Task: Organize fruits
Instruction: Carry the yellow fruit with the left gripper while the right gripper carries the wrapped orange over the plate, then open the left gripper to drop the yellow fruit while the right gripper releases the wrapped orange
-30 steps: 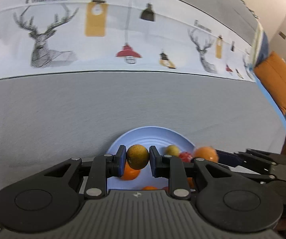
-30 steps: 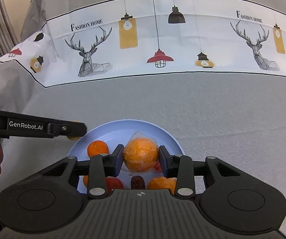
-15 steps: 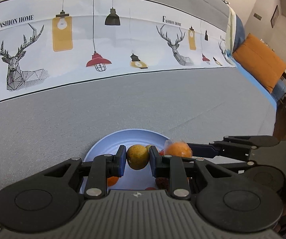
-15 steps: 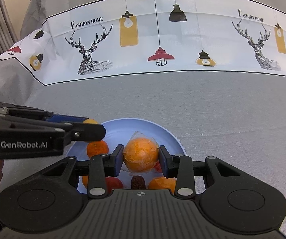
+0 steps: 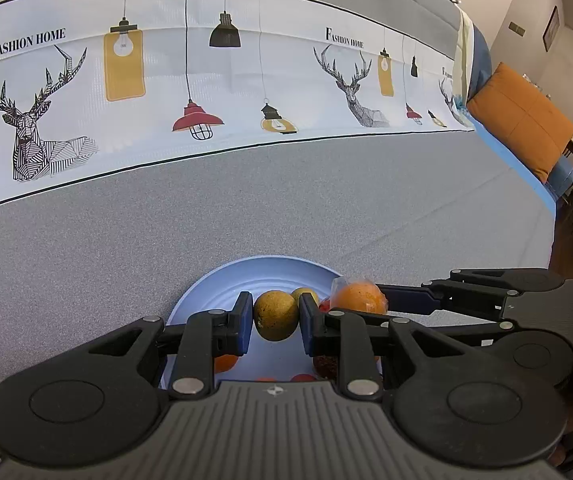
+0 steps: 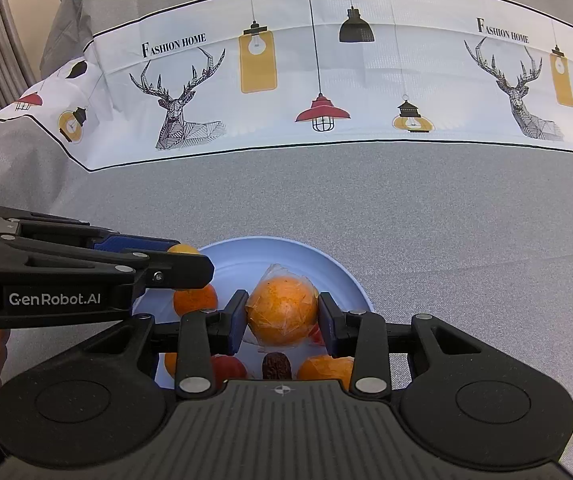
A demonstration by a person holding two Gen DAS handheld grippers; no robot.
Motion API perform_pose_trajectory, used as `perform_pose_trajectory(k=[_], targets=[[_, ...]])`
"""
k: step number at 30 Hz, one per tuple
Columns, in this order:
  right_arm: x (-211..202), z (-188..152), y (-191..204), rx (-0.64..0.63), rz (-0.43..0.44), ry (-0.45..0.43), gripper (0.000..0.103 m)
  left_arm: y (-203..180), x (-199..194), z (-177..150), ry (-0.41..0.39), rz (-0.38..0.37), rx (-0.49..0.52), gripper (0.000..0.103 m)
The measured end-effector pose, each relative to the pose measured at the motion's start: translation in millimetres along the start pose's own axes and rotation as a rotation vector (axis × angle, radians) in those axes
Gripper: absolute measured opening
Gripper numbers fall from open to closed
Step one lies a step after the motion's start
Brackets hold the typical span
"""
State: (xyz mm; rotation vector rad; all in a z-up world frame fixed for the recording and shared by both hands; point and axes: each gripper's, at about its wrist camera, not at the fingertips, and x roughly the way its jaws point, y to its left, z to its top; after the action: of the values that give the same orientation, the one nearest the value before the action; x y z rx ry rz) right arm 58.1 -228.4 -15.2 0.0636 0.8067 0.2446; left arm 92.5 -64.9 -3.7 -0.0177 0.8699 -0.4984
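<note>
Above the round pale-blue plate (image 6: 338,268), both grippers hang loaded: left gripper (image 5: 276,318) clamps a yellow-green citrus fruit (image 5: 276,316), right gripper (image 6: 282,314) a plastic-wrapped orange (image 6: 282,310).

Printed cloth band (image 5: 246,80), beside each deer drawing: "FASHION HOME"
Same band, right wrist view (image 6: 326,80): "FASHION HOME", twice
Left gripper (image 6: 190,270), side of its body: "GenRobot.AI"

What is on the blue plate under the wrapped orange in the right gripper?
Below the wrapped orange on the blue plate: a date, oranges and a red fruit. The gripper body hides the rest.
</note>
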Motion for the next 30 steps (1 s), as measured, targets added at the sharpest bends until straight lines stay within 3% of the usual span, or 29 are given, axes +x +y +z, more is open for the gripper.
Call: perform_pose_trajectory(k=[30], targets=[[1.8,-1.2,2.2,-0.009,0.000,0.002,0.041,3.5,-5.8,3.5,-0.019,-0.031,-0.027,0.028]])
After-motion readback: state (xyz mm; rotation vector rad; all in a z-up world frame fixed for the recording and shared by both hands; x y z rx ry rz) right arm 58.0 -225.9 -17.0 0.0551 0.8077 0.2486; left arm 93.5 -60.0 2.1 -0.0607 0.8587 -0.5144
